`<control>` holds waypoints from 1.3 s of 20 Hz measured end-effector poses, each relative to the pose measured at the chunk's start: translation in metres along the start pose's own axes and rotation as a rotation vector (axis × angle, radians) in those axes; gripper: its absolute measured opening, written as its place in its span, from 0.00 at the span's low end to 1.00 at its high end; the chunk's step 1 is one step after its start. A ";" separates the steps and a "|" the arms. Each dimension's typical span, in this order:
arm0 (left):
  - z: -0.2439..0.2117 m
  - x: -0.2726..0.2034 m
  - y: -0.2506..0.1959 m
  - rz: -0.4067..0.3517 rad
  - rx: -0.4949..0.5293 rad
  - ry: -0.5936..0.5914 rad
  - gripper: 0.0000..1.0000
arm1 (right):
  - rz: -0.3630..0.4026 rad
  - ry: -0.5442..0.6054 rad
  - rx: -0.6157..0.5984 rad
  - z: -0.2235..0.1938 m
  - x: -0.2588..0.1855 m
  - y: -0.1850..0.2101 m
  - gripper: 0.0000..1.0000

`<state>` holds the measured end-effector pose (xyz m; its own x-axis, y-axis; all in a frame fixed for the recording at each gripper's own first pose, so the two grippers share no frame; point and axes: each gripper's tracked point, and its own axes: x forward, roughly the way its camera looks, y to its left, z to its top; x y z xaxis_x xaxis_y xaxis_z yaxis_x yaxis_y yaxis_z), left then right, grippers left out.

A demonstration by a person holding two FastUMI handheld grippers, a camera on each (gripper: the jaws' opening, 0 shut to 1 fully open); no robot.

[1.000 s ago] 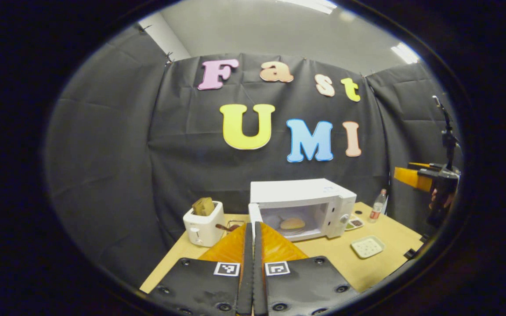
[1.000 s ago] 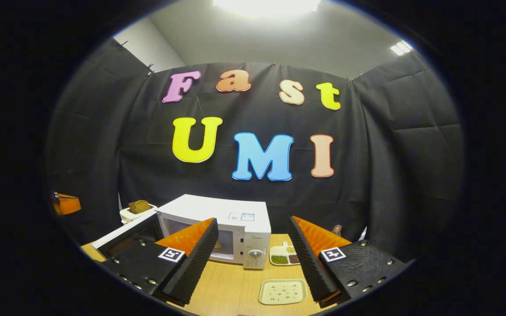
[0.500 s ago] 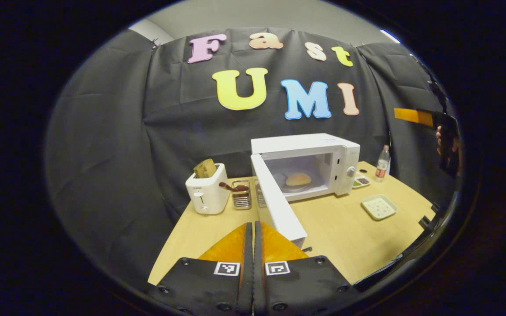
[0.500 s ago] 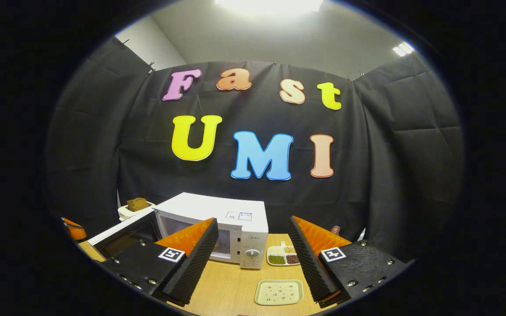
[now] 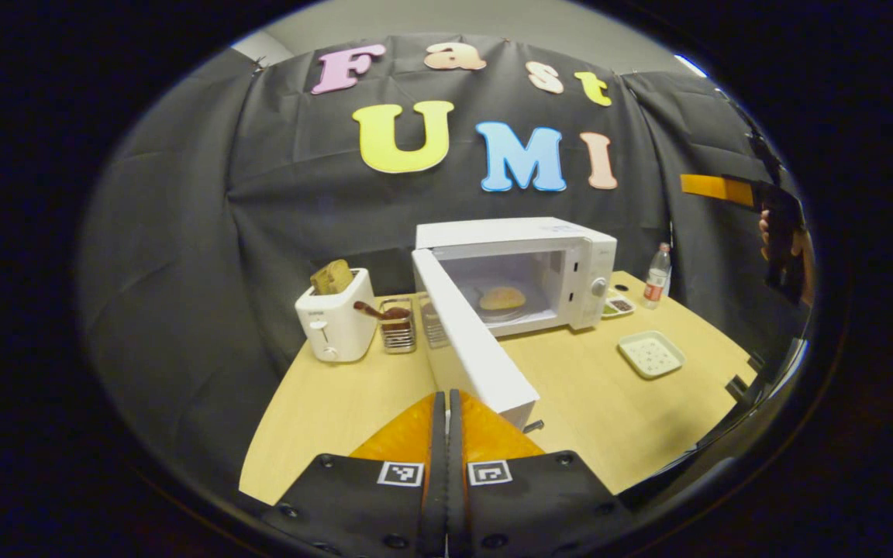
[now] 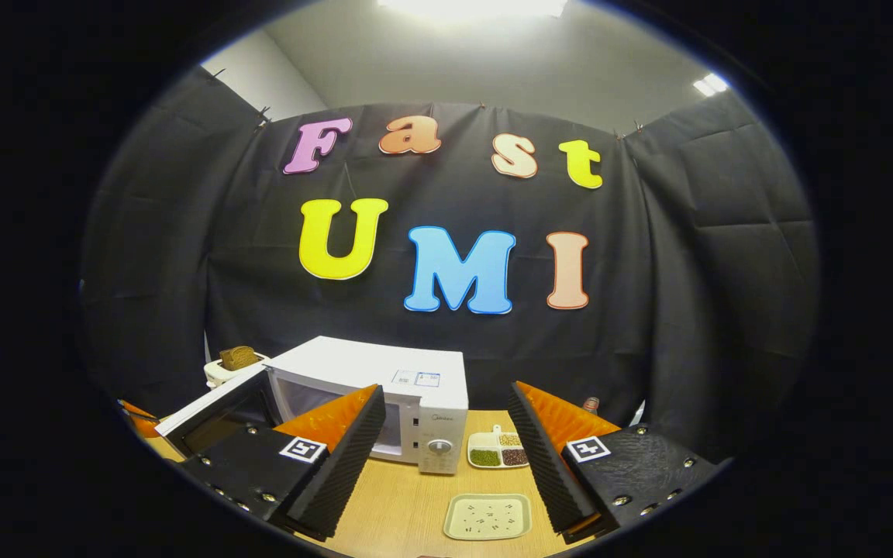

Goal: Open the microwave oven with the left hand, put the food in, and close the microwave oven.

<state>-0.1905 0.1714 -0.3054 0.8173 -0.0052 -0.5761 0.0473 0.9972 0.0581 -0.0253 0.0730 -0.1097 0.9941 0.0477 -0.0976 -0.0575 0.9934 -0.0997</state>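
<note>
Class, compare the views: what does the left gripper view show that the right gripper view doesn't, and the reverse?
Left gripper view: a round tan bun inside the white microwave oven, metal wire baskets, the left gripper shut. Right gripper view: the right gripper open, the oven door's dark inner face. Shared: that open oven, white toaster, pale square dish, wooden table.

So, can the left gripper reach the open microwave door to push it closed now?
Probably yes. The left gripper, jaws shut and empty, sits just before the open door. Nothing stands between them; the food already lies inside the microwave.
</note>
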 end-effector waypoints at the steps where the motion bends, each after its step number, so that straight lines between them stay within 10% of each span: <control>1: 0.000 0.004 -0.008 -0.013 0.010 0.006 0.07 | -0.001 -0.003 0.003 0.002 0.002 -0.002 0.97; 26: 0.049 0.086 -0.144 -0.228 0.075 0.020 0.07 | -0.055 0.000 0.028 0.010 0.031 -0.077 0.97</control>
<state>-0.0984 0.0238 -0.3231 0.7689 -0.2273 -0.5976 0.2722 0.9621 -0.0158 0.0111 -0.0014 -0.0955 0.9956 -0.0072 -0.0931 0.0000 0.9970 -0.0772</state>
